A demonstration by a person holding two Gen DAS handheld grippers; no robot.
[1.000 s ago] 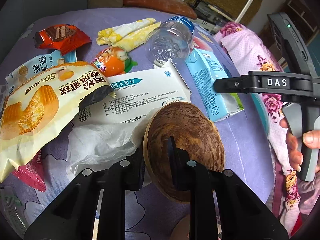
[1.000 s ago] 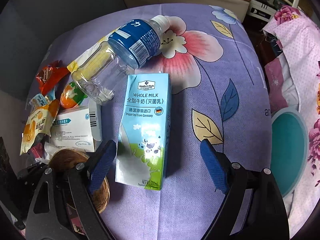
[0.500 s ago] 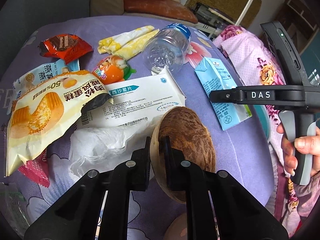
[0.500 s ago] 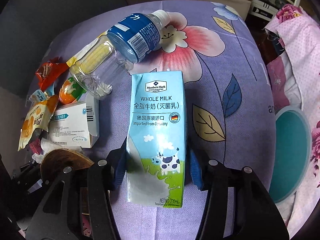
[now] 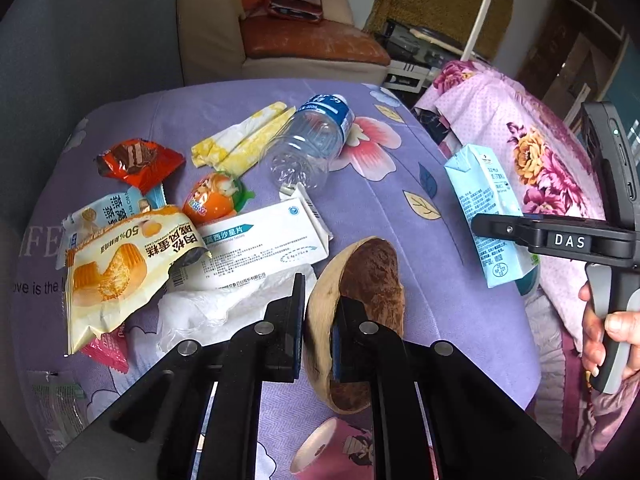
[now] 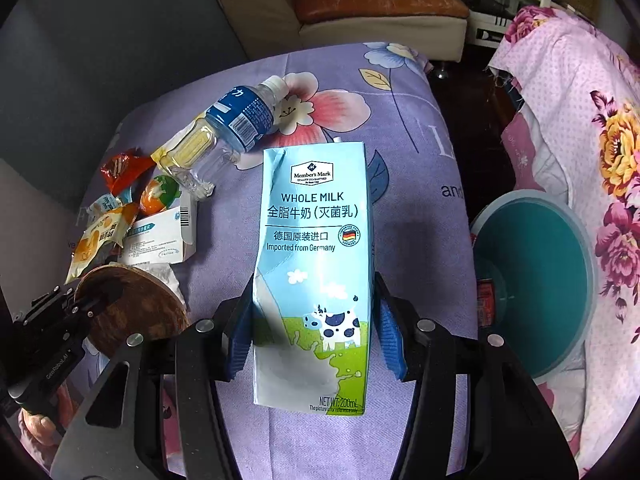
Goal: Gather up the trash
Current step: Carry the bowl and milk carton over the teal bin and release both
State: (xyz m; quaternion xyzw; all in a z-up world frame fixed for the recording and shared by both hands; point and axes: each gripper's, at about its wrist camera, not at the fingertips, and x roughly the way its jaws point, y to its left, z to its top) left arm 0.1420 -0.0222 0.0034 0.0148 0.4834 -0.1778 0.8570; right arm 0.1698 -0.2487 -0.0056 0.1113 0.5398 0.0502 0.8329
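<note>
Left gripper (image 5: pixel 318 332) clamps one coconut shell (image 5: pixel 360 312); right gripper (image 6: pixel 316 338) clamps one milk carton (image 6: pixel 316 264); one bottle (image 6: pixel 228 132) lies near the table's (image 6: pixel 408 184) far edge.

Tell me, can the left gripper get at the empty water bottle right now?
Probably not yet. The left gripper is shut on the coconut shell, so its jaws are taken. The bottle lies clear on the far side of the medicine box.
</note>
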